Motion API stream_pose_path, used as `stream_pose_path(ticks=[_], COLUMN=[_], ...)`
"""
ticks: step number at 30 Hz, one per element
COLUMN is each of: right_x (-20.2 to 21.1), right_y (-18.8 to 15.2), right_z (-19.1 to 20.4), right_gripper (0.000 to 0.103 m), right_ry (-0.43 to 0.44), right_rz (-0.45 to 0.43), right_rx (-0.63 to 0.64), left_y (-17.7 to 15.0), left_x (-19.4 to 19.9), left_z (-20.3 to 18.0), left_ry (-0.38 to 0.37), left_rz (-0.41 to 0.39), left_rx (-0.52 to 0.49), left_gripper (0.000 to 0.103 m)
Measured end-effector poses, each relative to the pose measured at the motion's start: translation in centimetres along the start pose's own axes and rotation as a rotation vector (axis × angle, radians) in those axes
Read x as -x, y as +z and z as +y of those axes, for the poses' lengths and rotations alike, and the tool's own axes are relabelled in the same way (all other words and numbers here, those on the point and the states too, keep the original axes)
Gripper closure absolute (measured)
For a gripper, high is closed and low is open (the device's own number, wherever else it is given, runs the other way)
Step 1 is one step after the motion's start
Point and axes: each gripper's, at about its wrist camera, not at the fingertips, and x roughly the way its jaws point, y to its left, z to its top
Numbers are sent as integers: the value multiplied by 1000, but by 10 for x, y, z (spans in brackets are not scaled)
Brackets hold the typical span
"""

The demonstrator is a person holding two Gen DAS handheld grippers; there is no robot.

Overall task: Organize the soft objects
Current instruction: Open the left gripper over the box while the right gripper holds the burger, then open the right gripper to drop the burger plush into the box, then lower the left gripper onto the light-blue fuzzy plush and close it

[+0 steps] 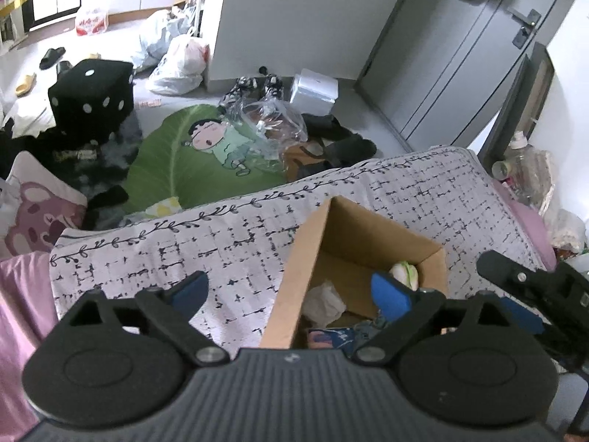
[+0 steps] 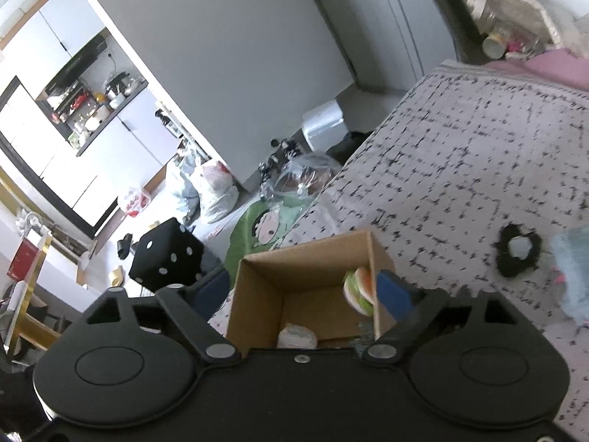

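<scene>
A patterned bedspread (image 1: pixel 228 243) fills the middle of both views. The open cardboard box (image 1: pixel 294 269) sits lower centre, its bottom cut off by the grippers. Left gripper (image 1: pixel 291 291) and right gripper (image 2: pixel 305 291) are both spread wide, empty. Inside, a burger-like plush (image 2: pixel 359 291) leans at the right wall; other contents are unclear.

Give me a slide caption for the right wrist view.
Open right claw above a cardboard box holding a plush burger.
</scene>
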Motion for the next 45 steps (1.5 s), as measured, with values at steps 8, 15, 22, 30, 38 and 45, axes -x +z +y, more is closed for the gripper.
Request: stream_pose_path(ticks=[8, 15, 22, 30, 38, 45], right_x=[36, 62, 82, 101, 118, 132], right_y=[3, 6, 5, 5, 6, 8], right_z=[-22, -42, -71, -101, -130, -155], right_gripper=[0, 0, 0, 0, 0, 0], right_ry=[-35, -48, -30, -43, -61, -60], right_rz=[-54, -90, -106, -127, -138, -145], right_rx=[16, 24, -28, -50, -62, -103], left_y=[-7, -15, -24, -34, -47, -56], left_x=[15, 28, 35, 42, 44, 46], left_z=[-25, -46, -65, -91, -119, -145], left_ry=[-44, -66, -80, -88, -84, -104], left_rz=[-45, -71, -72, -75, -80, -87], left_rx=[-28, -32, -45, -87, -133, -176], left_gripper=[0, 0, 0, 0, 0, 0])
